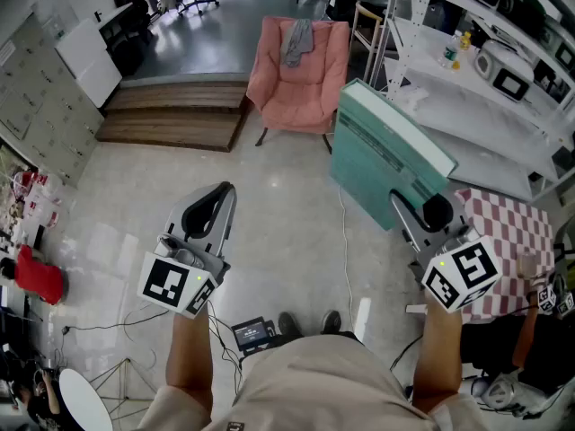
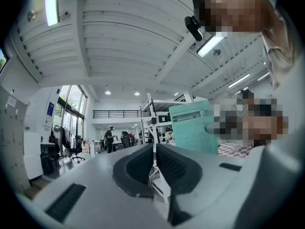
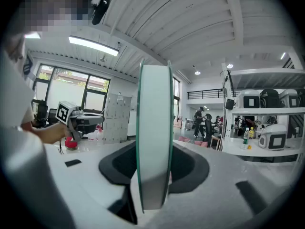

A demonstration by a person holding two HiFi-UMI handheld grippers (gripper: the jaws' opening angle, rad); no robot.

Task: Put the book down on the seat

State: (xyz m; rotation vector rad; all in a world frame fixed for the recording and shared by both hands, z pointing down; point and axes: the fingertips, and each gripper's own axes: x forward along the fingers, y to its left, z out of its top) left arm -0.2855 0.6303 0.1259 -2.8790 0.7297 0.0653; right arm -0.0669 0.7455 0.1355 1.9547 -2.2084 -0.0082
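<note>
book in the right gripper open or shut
Shut: the book shows both teal covers flat against its white pages, clamped in the right gripper.

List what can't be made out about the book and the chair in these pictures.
- Print on the book: in the left gripper view it is too small to read, and the head view shows only faint lines.
- Book's lower corner: in the head view it is hidden behind the right gripper.
- Book's covers: the right gripper view shows them edge-on only.
- Back of the pink chair: in the head view it is partly covered by a grey cloth.
</note>
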